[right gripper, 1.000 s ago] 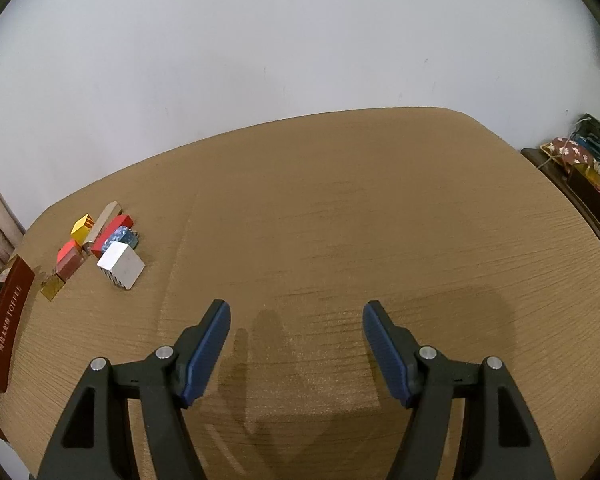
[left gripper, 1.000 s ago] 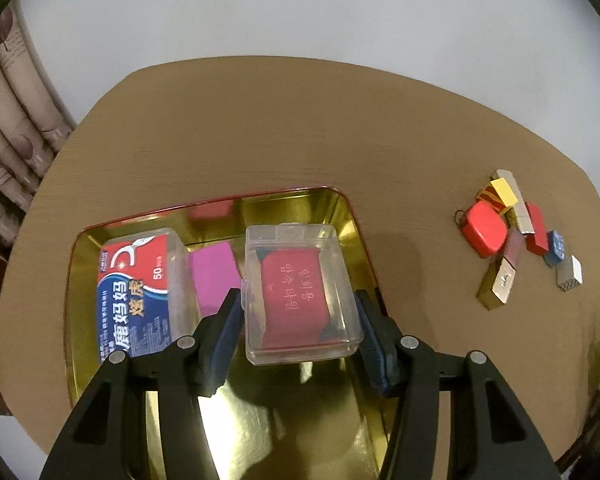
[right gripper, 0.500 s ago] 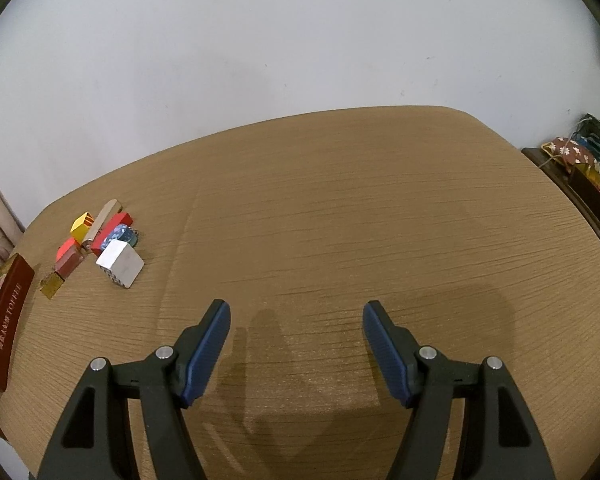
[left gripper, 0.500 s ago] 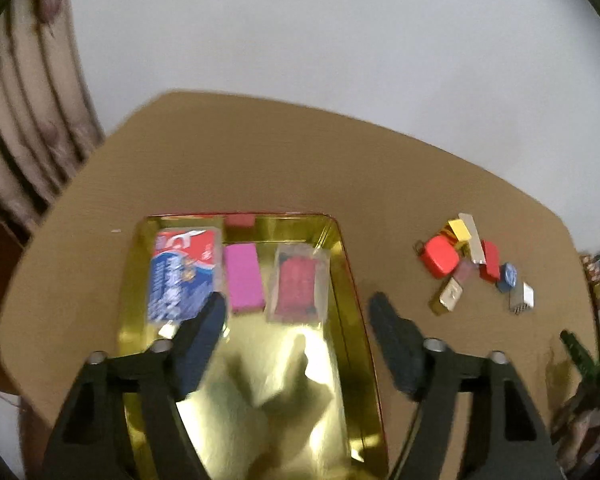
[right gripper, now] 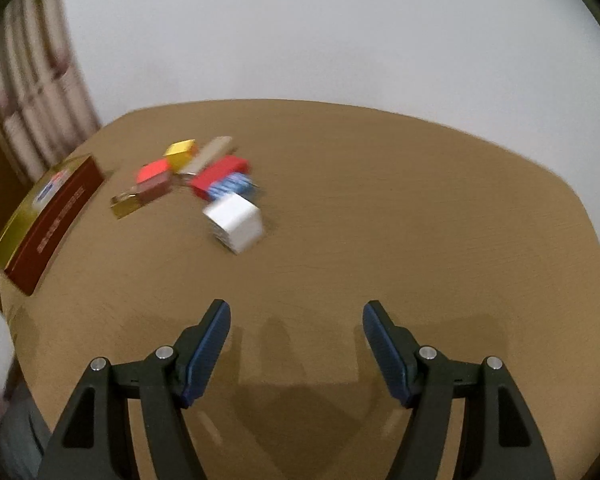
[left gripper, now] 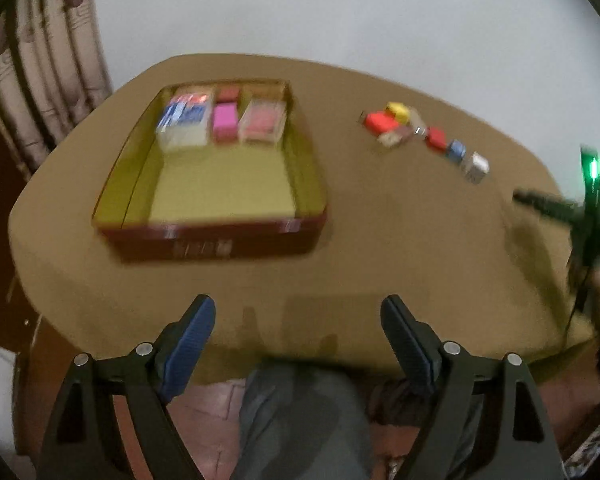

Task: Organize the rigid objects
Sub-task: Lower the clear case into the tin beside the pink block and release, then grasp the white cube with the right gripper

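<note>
Print on the tin's red wall point(left gripper: 204, 246) is too blurred to read.

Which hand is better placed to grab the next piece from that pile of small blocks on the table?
Right, probably. The right tool is open and empty, facing the pile, with the white block nearest it. The left tool, jaws opening and empty, sits off the table edge, nearer the tin.

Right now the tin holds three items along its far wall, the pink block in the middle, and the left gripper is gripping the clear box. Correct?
Not quite. In the left wrist view the left gripper is empty, jaws opening; the clear box sits in the tin, beside the pink block.
</note>
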`<state>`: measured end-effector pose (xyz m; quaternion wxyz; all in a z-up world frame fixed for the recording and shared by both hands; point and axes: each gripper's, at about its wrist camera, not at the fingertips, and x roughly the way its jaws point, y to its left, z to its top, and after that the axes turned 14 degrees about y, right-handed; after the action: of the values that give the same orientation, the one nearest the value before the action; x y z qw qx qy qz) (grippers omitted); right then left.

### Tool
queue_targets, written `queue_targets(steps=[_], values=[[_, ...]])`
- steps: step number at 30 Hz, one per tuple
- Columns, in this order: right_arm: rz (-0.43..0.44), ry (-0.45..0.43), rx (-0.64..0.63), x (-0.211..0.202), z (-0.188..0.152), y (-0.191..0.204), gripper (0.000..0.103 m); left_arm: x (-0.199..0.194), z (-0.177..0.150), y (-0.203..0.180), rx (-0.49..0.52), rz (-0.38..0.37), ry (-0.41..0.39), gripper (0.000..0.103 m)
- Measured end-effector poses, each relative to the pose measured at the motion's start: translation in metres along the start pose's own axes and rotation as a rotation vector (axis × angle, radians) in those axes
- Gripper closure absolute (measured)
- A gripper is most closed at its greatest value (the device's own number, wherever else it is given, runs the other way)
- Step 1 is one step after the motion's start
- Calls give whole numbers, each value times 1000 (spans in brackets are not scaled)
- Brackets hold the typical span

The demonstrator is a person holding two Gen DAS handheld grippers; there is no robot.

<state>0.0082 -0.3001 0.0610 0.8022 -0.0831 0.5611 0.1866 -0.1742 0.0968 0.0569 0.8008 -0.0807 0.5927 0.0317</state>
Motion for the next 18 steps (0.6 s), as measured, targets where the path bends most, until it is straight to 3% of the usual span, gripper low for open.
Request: queue_targets(steps=[4, 18], values=[[8, 32, -95, 7, 29, 16, 32, 17, -23, 2, -6, 70, 1, 21], [-66, 162, -345, 40, 78, 45, 32, 52, -48, 22, -47, 41, 101, 21]])
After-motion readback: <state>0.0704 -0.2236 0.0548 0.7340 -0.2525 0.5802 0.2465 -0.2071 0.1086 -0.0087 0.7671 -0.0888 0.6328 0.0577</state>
